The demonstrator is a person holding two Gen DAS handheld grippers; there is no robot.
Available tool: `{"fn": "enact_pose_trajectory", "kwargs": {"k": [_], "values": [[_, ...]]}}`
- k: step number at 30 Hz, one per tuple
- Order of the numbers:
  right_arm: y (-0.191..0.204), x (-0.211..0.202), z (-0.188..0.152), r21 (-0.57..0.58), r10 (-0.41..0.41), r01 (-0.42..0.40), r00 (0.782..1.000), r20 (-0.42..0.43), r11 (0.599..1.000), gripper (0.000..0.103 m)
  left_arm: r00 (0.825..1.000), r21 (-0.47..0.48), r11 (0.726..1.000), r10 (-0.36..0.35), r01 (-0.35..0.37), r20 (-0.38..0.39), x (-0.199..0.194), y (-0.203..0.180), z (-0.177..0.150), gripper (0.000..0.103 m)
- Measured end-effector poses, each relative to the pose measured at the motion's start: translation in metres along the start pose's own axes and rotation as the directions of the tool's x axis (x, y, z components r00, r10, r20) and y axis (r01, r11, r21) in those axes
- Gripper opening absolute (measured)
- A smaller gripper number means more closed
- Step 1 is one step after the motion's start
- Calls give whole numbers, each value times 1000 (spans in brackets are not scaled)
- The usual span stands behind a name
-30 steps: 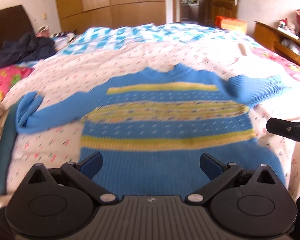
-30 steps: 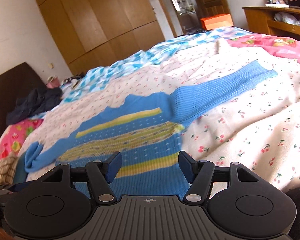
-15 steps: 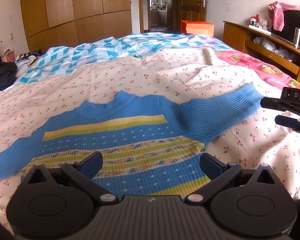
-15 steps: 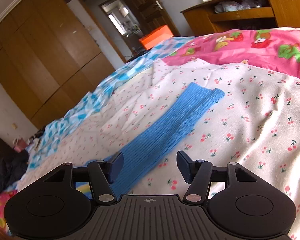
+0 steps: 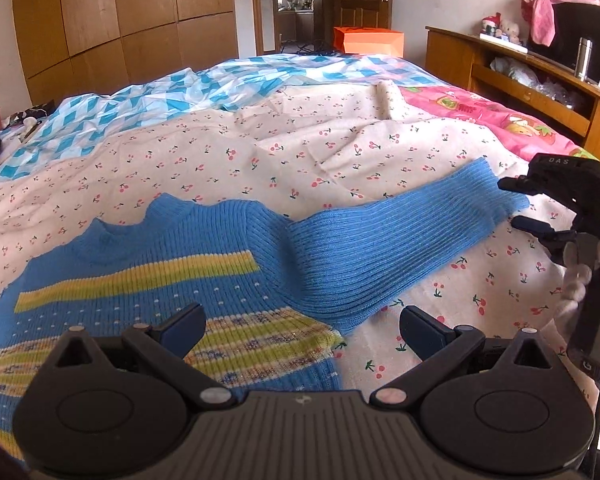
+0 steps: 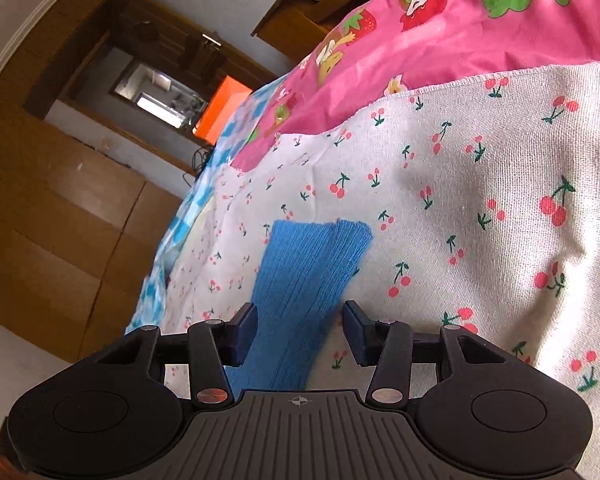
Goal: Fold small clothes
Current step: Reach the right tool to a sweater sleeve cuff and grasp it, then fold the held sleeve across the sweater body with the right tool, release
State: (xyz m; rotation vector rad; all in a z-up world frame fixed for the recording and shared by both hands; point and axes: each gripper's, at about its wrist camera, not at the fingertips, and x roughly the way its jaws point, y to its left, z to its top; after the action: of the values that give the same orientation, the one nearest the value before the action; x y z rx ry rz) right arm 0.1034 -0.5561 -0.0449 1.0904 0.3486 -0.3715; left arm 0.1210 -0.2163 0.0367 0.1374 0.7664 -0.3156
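A blue knitted sweater (image 5: 140, 280) with yellow stripes lies flat, front up, on the cherry-print sheet (image 5: 340, 148). Its right sleeve (image 5: 400, 232) stretches out toward the right. My left gripper (image 5: 302, 330) hovers open over the armpit area, with nothing between its fingers. My right gripper (image 5: 518, 203) is rolled on its side at the sleeve's cuff. In the right wrist view the sleeve (image 6: 300, 276) runs between the jaws of the right gripper (image 6: 300, 326), which are closing. A gap still shows beside the right pad.
A pink strawberry-print quilt (image 5: 520, 120) lies to the right and a blue checked blanket (image 5: 180, 92) behind. A wooden shelf unit (image 5: 540, 76) lines the right wall. Wardrobes (image 5: 120, 20) and an orange box (image 5: 368, 40) stand at the back.
Both grippers moved right along the sweater. The right one rolled onto its side, dropped to the sleeve cuff, and its jaws narrowed around the sleeve. The left stayed open.
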Motion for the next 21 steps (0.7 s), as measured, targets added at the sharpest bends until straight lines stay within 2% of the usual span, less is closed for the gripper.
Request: {"fn": "enact_pose_trajectory", "kwargs": {"k": [4,6,8,14,17,21], "values": [[-6,13,7,42,11,-11,1000,15,999,43,1000,20,1000,-3,3,-17,1,-6,-4,103],[-6,19,9,49,-6,6,1000,2,999,22,1000,27,1000,-5,6,-20,-1,-8,-6,103],[-3,19,11,62,-2,3,1000,-12,998,13,1000,30,1000,-3,4,-18,-6,-7,-8,103],[45,-16,2,-27,139,-139,990,-11,990,9,1000,10,1000,3,-3,3,-26,17,-16,103],[91,-31,-15,-111,230,-235,971,-56,966,9,1000,-8,1000,21,-21,20,-40,39,-24,103],[158,-40,-62,-216,329,-364,927,-183,906,9,998,-59,997,59,-56,38,-60,80,-39,103]]}}
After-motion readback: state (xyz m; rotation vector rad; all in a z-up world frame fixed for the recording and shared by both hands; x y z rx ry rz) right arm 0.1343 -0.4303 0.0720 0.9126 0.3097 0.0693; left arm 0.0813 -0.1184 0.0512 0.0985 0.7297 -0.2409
